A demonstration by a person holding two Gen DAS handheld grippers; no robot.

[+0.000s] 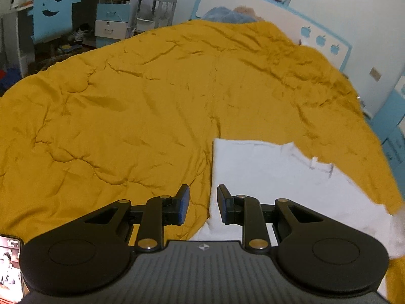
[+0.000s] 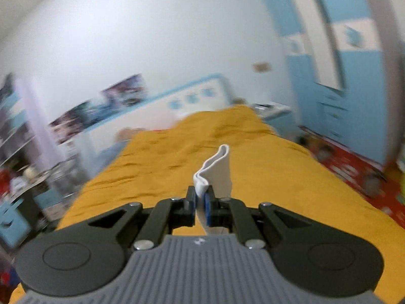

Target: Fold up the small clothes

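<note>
A white garment (image 1: 265,174) lies partly folded on the mustard-yellow bedspread (image 1: 126,106), at the lower right of the left wrist view. My left gripper (image 1: 202,204) is open and empty, hovering over the garment's left edge. My right gripper (image 2: 201,198) is shut on a fold of the white garment (image 2: 217,169), which sticks up between its fingers above the bedspread (image 2: 278,177). The right wrist view is motion-blurred.
A blue and white headboard (image 1: 278,20) stands at the far end of the bed. A desk with a blue chair (image 1: 50,20) and drawers (image 1: 111,25) stands to the left. A blue wardrobe (image 2: 354,101) stands to the right. A phone (image 1: 10,268) shows at lower left.
</note>
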